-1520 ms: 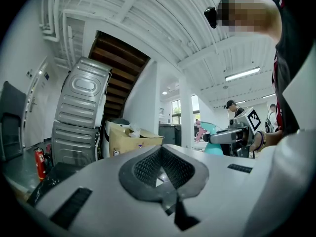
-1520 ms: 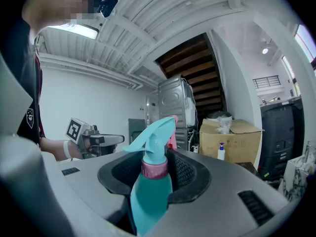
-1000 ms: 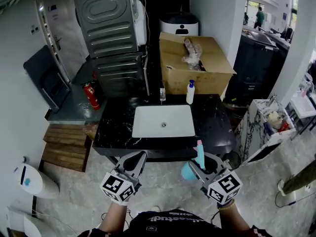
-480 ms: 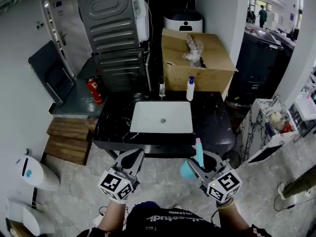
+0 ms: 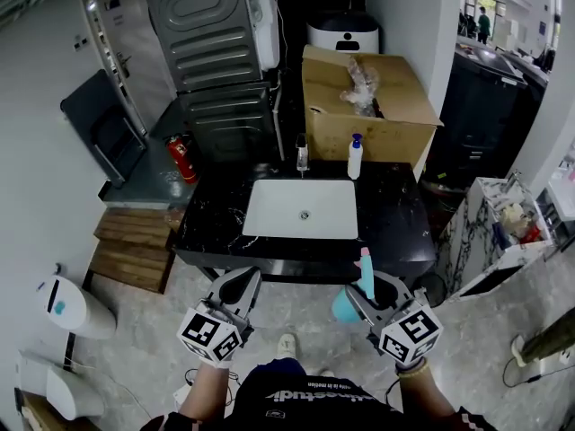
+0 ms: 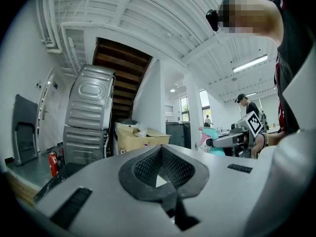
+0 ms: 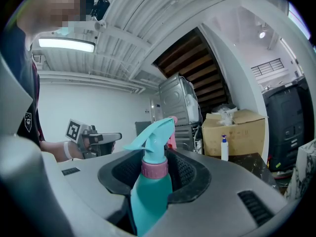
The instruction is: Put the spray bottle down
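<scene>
Teal plastic with a pink collar and a pink nozzle tip, the spray bottle [image 5: 362,281] stands upright between the jaws of the right tool [image 5: 375,293], which pinch its body just below the collar. In the right gripper view the spray bottle [image 7: 150,191] fills the middle of the right tool [image 7: 155,174], its trigger head rising above the dark pads on either side. From the head view the bottle hangs over the pale floor [image 5: 296,317], in front of the near edge of the black counter [image 5: 395,227] and not resting on it. The left tool [image 5: 238,285] is held level beside it, well apart from the bottle. Its jaws are pressed together with nothing between them, as the left gripper view shows at the left tool [image 6: 160,169]. A white sink [image 5: 304,209] is set into the counter. Behind it a tap [image 5: 302,153] and a white pump bottle [image 5: 355,158] with a blue top stand near the back edge. Past the counter sits an open cardboard box [image 5: 377,119], and to its left a red fire extinguisher [image 5: 181,158] stands next to stacked grey machines [image 5: 211,34].
</scene>
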Action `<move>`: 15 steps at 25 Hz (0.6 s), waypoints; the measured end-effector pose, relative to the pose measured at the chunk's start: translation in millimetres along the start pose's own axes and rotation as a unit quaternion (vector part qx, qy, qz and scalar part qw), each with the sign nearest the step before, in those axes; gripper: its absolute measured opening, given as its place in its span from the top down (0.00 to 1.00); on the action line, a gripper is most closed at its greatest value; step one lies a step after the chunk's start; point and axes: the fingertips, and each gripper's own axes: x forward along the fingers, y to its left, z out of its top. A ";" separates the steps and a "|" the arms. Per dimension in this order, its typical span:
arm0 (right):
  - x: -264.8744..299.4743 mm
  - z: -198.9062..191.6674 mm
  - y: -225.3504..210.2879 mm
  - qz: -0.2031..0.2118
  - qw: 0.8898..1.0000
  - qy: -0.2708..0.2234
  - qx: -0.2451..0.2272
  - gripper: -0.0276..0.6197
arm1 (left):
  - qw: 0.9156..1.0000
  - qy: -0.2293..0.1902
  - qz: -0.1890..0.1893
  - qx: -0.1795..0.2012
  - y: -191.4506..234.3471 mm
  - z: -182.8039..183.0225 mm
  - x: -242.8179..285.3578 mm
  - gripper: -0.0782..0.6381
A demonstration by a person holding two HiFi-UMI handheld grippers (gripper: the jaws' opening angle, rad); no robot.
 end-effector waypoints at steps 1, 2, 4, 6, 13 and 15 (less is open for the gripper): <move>4.6 -2.1 -1.0 0.001 1.000 0.002 0.001 0.68 | 1.000 0.001 0.003 -0.002 4.1 -2.1 0.7 0.87; 9.9 -4.0 -1.9 0.002 1.000 0.005 0.000 0.68 | 1.000 0.001 0.004 -0.003 8.6 -5.0 2.1 0.87; 22.9 -6.0 -3.7 0.004 1.000 0.008 -0.002 0.68 | 1.000 0.001 0.002 -0.008 19.7 -12.4 8.1 0.87; 38.0 -7.0 -6.2 0.004 1.000 0.012 -0.003 0.68 | 1.000 0.001 -0.002 -0.016 31.4 -20.2 17.9 0.87; 120.3 -10.2 -22.0 0.002 1.000 0.030 -0.007 0.68 | 0.999 -0.003 -0.010 -0.035 97.5 -37.6 47.0 0.87; 152.4 -9.5 -27.3 -0.003 0.999 0.035 -0.003 0.68 | 0.999 -0.003 -0.012 -0.043 127.5 -43.3 54.9 0.87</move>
